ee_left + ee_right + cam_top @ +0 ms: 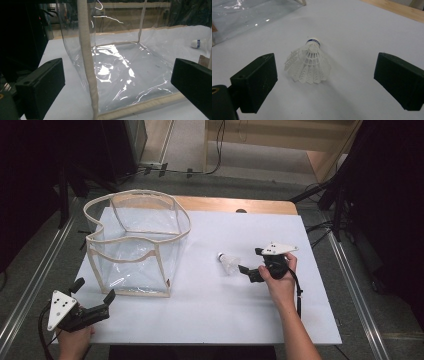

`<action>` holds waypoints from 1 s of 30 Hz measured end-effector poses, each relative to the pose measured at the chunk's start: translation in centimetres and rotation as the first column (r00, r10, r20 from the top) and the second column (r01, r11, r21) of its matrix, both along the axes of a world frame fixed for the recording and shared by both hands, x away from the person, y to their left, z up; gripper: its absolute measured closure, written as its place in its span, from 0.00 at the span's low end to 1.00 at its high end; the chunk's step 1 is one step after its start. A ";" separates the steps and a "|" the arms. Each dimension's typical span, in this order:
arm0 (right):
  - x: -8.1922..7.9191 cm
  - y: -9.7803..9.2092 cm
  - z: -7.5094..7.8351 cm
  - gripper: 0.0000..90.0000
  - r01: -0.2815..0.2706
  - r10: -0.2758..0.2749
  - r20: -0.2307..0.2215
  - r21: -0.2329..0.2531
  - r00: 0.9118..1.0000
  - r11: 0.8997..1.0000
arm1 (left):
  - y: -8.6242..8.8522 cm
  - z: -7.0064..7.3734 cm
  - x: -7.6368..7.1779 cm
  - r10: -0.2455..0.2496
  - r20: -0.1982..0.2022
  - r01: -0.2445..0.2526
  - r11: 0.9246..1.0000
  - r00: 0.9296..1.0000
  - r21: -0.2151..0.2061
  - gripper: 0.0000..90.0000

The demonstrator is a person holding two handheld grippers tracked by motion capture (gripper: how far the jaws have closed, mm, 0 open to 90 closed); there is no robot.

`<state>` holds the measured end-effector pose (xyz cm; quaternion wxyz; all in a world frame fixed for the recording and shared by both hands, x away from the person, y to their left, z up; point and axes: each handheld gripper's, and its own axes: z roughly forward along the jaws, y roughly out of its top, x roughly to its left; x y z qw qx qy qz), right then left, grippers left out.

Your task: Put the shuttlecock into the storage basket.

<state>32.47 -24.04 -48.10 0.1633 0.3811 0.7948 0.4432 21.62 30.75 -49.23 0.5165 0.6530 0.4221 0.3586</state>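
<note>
Two grippers are at work over the white desk, and the job looks to be at its very start: nothing has been lifted and the clear bag with its beige piping stands empty near the desk's far left corner, its mouth open upward. A white shuttlecock lies on its side a little right of the desk's middle, apart from the bag, its cork tip with a blue band pointing away from the right gripper. That gripper, held in the person's right hand, sits just beside the feather skirt with its jaws spread wide; in the right gripper view the shuttlecock lies between the two black jaws but neither touches it, so the grasp is lined up, not made. The left gripper waits at the near left corner of the desk, jaws also wide and holding nothing, aimed at the bag's near corner; in the left gripper view the bag rises close in front, its upright seam between the jaws. What seems to remain is nearly everything: closing on the shuttlecock, carrying it across to the bag, and dropping it through the open top, perhaps with the left gripper steadying the soft rim
</note>
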 end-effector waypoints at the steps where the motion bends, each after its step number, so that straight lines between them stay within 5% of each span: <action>1: 0.1 0.0 -0.1 0.03 -0.001 0.001 -0.001 -0.001 1.000 1.000 | 0.0 0.0 0.0 0.000 -0.001 0.000 1.000 1.000 -0.001 0.00; 30: 2.1 1.1 -1.7 0.05 -0.010 0.006 -0.077 -0.063 0.997 0.998 | 0.0 0.0 0.0 -0.001 0.000 0.001 1.000 1.000 -0.003 0.00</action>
